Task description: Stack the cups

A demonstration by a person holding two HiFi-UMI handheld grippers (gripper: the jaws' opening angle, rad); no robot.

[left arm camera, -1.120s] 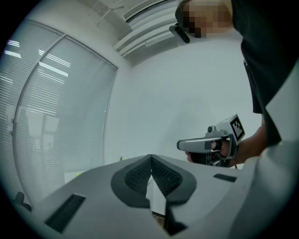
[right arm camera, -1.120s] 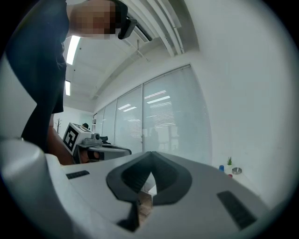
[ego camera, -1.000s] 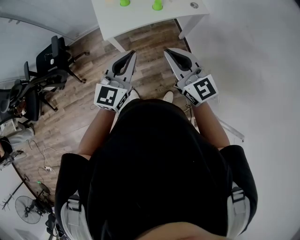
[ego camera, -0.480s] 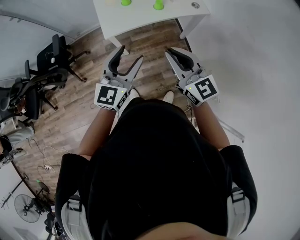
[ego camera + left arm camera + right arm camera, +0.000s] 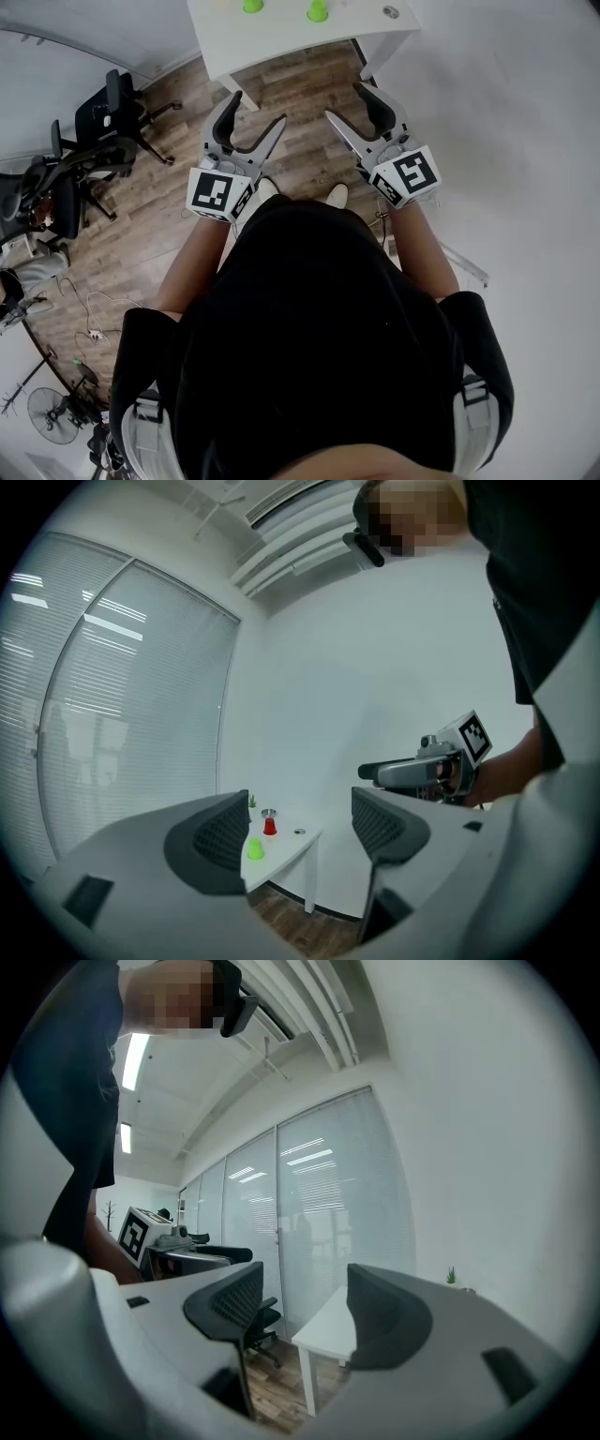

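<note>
Two green cups (image 5: 250, 5) (image 5: 317, 10) stand on the white table (image 5: 281, 37) at the top of the head view, well ahead of both grippers. In the left gripper view a green cup (image 5: 254, 849) and a red cup (image 5: 270, 826) show far off on that table (image 5: 286, 847). My left gripper (image 5: 257, 108) and right gripper (image 5: 346, 101) are held level over the wooden floor, short of the table. Both have just been opening and stand open, with nothing between the jaws. The right gripper view shows only the table's corner (image 5: 323, 1330), no cups.
Black office chairs (image 5: 94, 141) stand at the left, with cables and a fan (image 5: 54, 417) on the floor. A small round disc (image 5: 390, 11) lies on the table's right end. A white wall runs along the right. A small plant (image 5: 451, 1275) sits on the table.
Both grippers were shut a second ago. The left one opened first, then the right one. Neither hand has shifted noticeably.
</note>
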